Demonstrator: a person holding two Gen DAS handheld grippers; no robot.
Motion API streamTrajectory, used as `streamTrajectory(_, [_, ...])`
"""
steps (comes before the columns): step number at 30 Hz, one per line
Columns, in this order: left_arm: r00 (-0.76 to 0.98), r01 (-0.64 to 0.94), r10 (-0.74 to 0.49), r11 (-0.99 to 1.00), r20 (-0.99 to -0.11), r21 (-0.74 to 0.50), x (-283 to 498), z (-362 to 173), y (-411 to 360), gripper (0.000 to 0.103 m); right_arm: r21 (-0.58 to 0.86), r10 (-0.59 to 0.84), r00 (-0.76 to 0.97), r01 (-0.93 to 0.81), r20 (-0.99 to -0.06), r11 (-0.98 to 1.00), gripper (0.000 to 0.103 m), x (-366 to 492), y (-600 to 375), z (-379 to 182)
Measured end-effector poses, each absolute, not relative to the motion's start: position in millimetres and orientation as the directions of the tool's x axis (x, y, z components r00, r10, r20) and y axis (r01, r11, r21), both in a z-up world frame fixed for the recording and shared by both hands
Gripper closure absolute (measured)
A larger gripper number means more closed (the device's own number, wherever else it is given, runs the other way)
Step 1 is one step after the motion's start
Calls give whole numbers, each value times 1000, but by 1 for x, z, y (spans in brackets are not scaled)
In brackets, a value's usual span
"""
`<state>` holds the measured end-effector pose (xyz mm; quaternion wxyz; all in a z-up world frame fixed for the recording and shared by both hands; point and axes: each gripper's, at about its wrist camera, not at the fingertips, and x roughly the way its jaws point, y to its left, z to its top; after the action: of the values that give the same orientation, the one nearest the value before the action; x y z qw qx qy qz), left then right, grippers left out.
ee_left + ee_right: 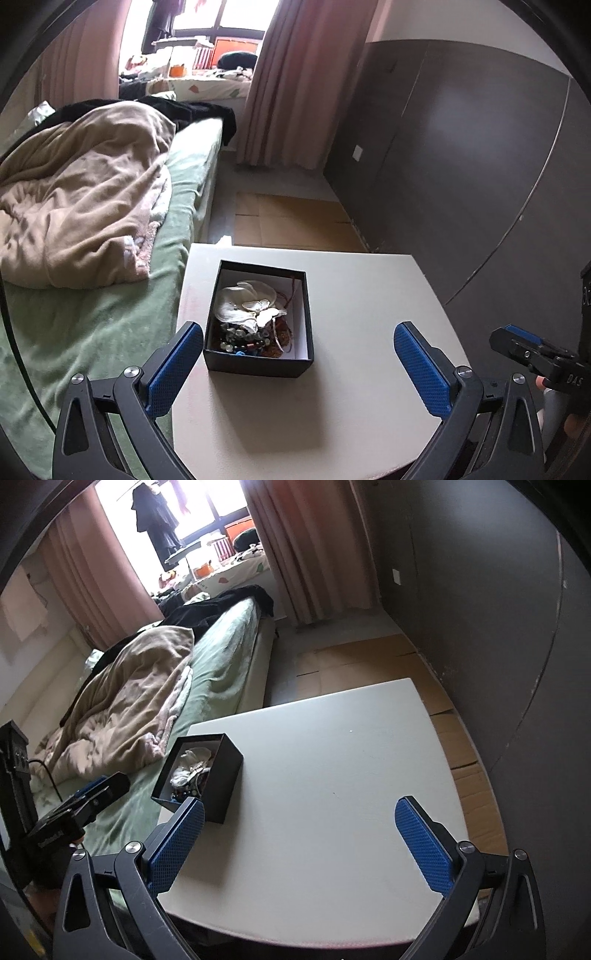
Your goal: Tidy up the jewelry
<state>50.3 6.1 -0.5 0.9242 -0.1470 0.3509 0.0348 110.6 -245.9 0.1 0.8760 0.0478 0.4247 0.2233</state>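
A black open box (258, 363) with a white inside stands on the white table (351, 406), left of its middle. It holds a pile of jewelry (251, 317): pale shell-like pieces on top, dark bead strands below. My left gripper (299, 369) is open and empty, its fingers either side of the box's near end. In the right wrist view the box (218, 786) stands at the table's left side with the jewelry (190, 768) inside. My right gripper (299, 845) is open and empty over the table (332, 775), to the right of the box.
A bed (92, 314) with a green sheet and a beige blanket (81, 206) runs along the table's left edge. A dark wardrobe wall (480, 166) stands to the right. Cardboard (291, 221) lies on the floor beyond the table. The right gripper shows in the left wrist view (532, 354).
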Motion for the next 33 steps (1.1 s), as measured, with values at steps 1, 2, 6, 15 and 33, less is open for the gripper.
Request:
streamTrajectory(1, [753,-170,-34,954,-657,-245,49,0,6,0,269,428,544,-350,-721,897,0,110,-247,1])
streamTrajectory(2, [756,-170,-31,955,-654,-242,47,0,5,0,263,425,549,-351,-719,899,0,108,-248,2])
streamTrajectory(6, [762,-168,-13,962,-648,-216,44,1,1,0,261,428,553,-357,-715,897,0,105,-253,3])
streamTrajectory(15, [762,-144,-18,970,-647,-196,44,-1,-8,0,251,426,553,-366,-716,896,0,104,-253,3])
streamTrajectory(33, [763,-141,-13,972,-647,-186,46,-1,-7,0,268,444,544,-374,-712,888,0,108,-250,5])
